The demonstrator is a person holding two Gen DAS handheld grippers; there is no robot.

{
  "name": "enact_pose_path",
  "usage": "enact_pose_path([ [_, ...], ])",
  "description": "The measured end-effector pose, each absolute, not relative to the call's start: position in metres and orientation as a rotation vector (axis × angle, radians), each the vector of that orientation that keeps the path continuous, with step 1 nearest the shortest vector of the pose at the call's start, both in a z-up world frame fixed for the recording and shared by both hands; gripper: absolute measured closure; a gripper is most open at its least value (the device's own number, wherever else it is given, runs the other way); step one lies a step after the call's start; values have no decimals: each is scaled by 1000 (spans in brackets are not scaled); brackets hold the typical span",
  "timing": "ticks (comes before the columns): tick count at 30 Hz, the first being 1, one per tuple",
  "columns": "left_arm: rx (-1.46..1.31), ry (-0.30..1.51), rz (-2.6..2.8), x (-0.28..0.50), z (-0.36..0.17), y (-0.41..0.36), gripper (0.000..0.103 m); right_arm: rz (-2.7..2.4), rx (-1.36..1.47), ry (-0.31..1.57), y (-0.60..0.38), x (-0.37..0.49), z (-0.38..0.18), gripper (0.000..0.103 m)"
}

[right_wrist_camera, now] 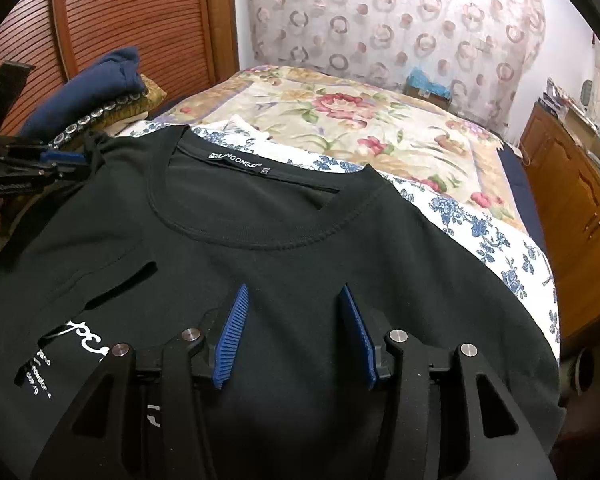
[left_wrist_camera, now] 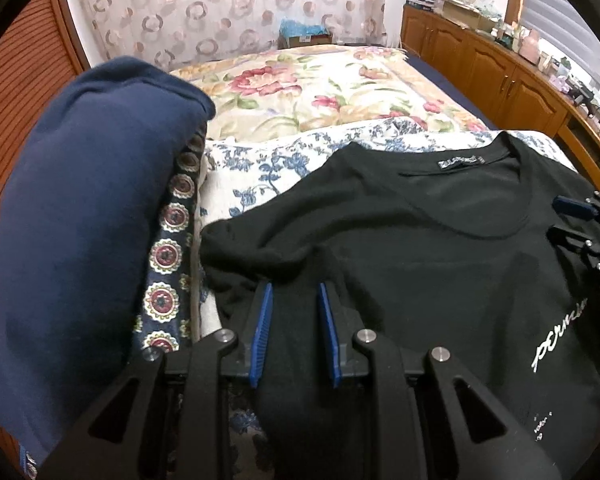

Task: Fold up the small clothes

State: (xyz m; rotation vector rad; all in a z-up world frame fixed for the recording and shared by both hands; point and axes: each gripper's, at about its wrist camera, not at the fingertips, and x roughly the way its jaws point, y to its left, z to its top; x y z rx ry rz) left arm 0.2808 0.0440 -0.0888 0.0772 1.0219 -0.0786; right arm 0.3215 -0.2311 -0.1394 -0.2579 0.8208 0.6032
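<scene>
the black t-shirt [right_wrist_camera: 284, 248] lies front up on the bed [right_wrist_camera: 340, 112], collar away from the person, spread over a blue-flowered white cloth [right_wrist_camera: 480, 232] that covers the near end of the floral bedspread. it looks flattened and not yet folded, so the step in hand seems to be the end of laying out and the start of the first fold.

the right tongs [right_wrist_camera: 296, 312] hover over the chest of the shirt with the blue pads well apart; nothing is pinched between them, only shirt fabric showing below the gap. the left tongs [left_wrist_camera: 294, 312] sit at the shirt's left shoulder, where the sleeve is bunched, with the pads fairly close together. dark cloth shows in the gap, but i cannot tell whether the pads press on it or merely stand over it.

the next move likely calls for a firm pinch on the left sleeve or shoulder edge, a matching hold lower on the same side, and carrying that side across toward the middle without dragging the cloth beneath.

as for containers, a cardboard box [left_wrist_camera: 306, 36] stands past the far end of the bed with something light blue and crumpled in it. a pile of other clothes, topped by a navy garment [left_wrist_camera: 92, 184], sits on the bed's left edge, just beside the shirt.
</scene>
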Motion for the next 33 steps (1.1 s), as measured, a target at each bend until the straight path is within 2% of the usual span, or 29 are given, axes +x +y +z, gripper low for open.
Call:
enact_pose_path([
  [4,71,1016,-86,280,-89,45,83,604,-256,821,-230,321,-139,54],
  [5,67,1015,-94,280,-89,44,87,604,-256,821,-230,321,-139,54],
  [6,64,1019,-104,280,-90,45,101,604,-255,821,-231,321,-139,53],
  [7,60,1017,-111,280,-90,46,103,605,-254,822,-231,321,-139,53],
  [11,82,970,-101,273,-83,45,103,605,-254,822,-231,321,-139,53],
  [19,89,829,-24,261,-36,75,103,606,-253,821,-231,321,-140,53],
  [27,38,808,-16,261,-17,99,103,607,-251,822,-232,321,-140,53],
  [33,43,770,-44,242,-6,86,103,606,-252,821,-232,321,-140,52],
])
